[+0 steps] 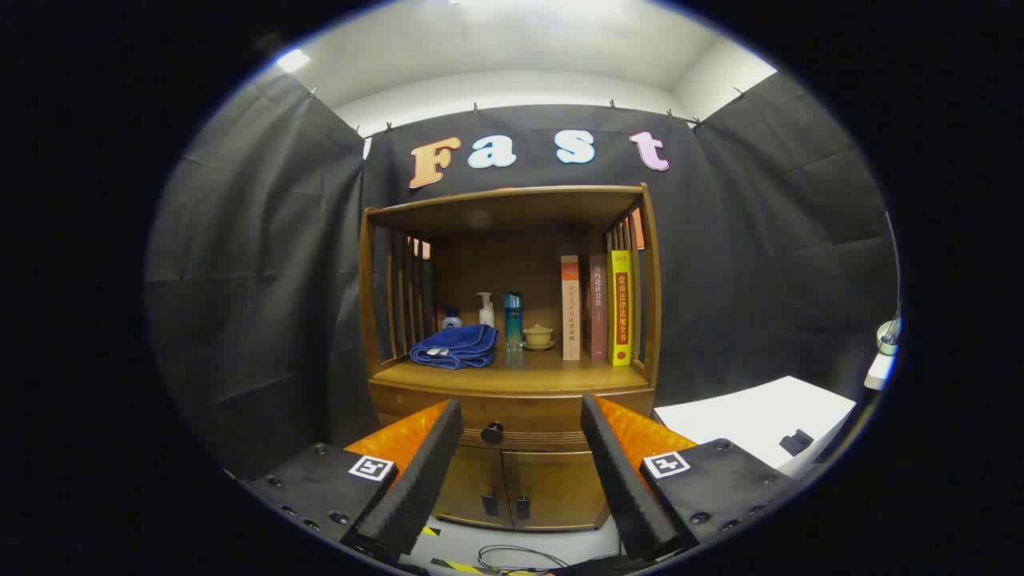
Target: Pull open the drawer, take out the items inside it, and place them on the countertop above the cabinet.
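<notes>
Gripper view: gripper [520, 464] jaws apart, holding nothing; drawer [512, 430] shut, its dark knob [492, 433] between and beyond the fingers. Centre your jaws on the knob, clamp, pull straight back. Worktop [512, 374] above carries blue towel [456, 347], bottles [512, 320], lidded cup [538, 335], books [596, 308]; free space is at its front edge

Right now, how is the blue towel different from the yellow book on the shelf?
The blue towel lies folded, low and soft; the yellow book stands upright, tall and stiff. The towel sits at the left, the book at the right end. Both rest on the countertop, beyond the open gripper.
</notes>
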The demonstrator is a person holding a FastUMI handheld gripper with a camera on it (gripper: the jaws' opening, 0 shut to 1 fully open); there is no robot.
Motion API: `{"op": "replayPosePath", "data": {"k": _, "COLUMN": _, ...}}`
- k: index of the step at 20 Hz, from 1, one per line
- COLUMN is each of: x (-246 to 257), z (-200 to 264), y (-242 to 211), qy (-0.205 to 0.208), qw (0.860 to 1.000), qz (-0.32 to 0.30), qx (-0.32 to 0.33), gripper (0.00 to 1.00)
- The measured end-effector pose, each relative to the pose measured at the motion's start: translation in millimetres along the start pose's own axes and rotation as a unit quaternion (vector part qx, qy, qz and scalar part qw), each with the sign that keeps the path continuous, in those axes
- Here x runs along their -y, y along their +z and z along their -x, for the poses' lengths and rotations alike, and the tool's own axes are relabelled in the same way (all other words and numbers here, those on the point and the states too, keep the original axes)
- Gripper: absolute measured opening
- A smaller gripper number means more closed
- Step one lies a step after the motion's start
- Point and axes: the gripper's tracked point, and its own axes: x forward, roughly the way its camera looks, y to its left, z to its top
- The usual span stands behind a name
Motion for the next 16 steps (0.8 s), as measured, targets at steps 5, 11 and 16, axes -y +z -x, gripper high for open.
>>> {"op": "replayPosePath", "data": {"k": 5, "x": 1.3, "z": -0.3, "y": 1.5, "qy": -0.002, "qw": 1.0, "qz": 0.001, "qx": 0.0, "gripper": 0.98}}
{"op": "replayPosePath", "data": {"k": 11, "x": 4.8, "z": -0.4, "y": 3.5, "qy": -0.006, "qw": 1.0, "qz": 0.0, "qx": 0.001, "gripper": 0.98}}
{"op": "replayPosePath", "data": {"k": 16, "x": 5.2, "z": -1.4, "y": 4.5, "qy": -0.008, "qw": 1.0, "qz": -0.001, "qx": 0.002, "gripper": 0.98}}
